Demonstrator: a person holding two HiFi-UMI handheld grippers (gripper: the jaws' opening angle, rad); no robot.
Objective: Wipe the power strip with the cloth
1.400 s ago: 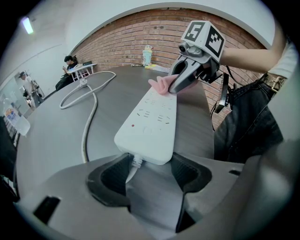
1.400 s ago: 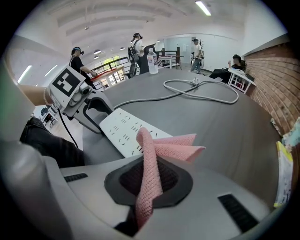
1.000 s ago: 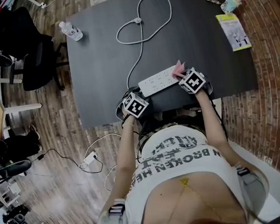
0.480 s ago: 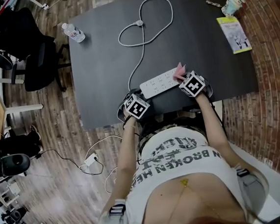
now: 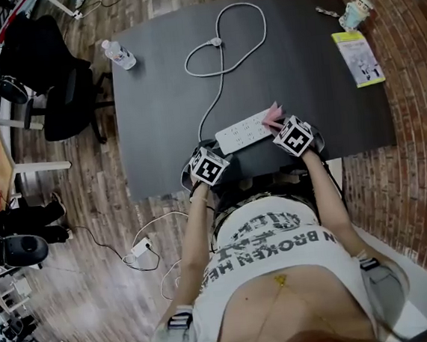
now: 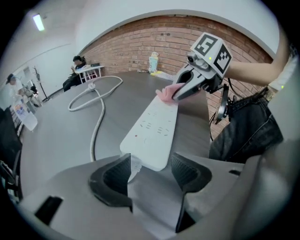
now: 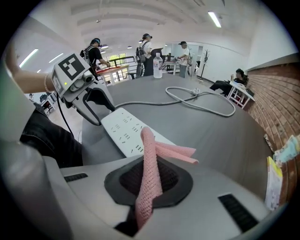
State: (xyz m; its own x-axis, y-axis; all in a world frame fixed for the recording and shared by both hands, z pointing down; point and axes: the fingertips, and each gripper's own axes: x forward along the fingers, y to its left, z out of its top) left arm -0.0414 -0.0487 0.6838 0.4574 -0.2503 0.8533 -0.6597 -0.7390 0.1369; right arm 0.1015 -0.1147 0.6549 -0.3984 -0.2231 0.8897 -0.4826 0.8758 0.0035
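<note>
The white power strip (image 5: 244,133) lies on the dark table (image 5: 162,104) near its front edge, and its white cable (image 5: 217,53) loops away toward the far side. My right gripper (image 5: 278,123) is shut on a pink cloth (image 5: 273,112), which rests on the strip's right end. In the right gripper view the cloth (image 7: 150,164) stands clamped between the jaws, its free end lying on the strip (image 7: 126,129). My left gripper (image 5: 210,148) is open at the strip's left end. In the left gripper view that end (image 6: 154,126) sits just ahead of the spread jaws.
A water bottle (image 5: 119,54) stands at the table's far left corner. A yellow booklet (image 5: 360,56) and a cup (image 5: 354,11) lie at the far right. A black chair (image 5: 55,84) stands left of the table. Cables trail on the wooden floor (image 5: 142,245).
The head camera has drifted, so the table sits slightly lower in the view. Both grippers keep nearly the same places against the power strip, and the cloth stays on its right end.
</note>
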